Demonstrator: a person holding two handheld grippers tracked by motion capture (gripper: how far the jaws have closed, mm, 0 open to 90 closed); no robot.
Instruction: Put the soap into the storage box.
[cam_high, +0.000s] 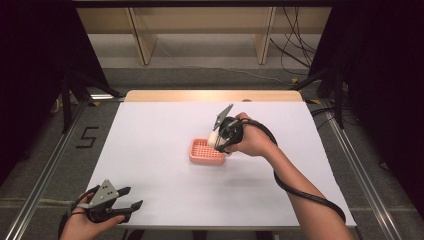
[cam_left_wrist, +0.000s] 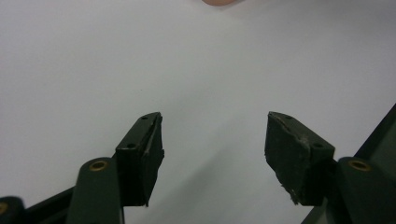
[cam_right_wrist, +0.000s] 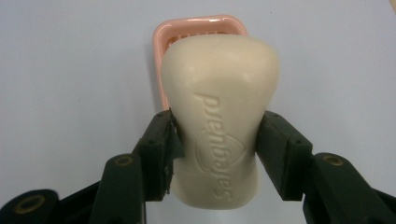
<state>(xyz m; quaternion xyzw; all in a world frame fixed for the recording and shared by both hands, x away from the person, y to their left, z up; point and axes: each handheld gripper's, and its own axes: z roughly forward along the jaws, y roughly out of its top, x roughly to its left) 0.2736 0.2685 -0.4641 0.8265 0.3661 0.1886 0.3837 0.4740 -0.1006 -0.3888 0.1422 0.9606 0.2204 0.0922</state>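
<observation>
Right gripper (cam_high: 218, 141) grasps a cream soap bar (cam_right_wrist: 219, 121), jaws clenched on its two long sides, held over the pink soap dish (cam_high: 206, 152). The dish sits near the middle of the white tabletop (cam_high: 150, 145), slightly toward the right edge. In the right gripper view the bar covers most of the dish (cam_right_wrist: 201, 25); only the far rim and a strip of one side show, so whether bar and dish touch cannot be told. Embossed lettering on the bar reads upside down, partly legible. In the high view the soap (cam_high: 213, 137) is a small pale patch, mostly hidden by the hand and gripper body.

Left gripper (cam_high: 129, 199) rests at the near left corner of the tabletop, jaws released and wide apart, nothing between them; in the left gripper view (cam_left_wrist: 215, 158) only bare white surface lies ahead, with a sliver of pink cut off at the top edge.

Open room all around the dish; far edge, left edge and near edge well apart from it.
</observation>
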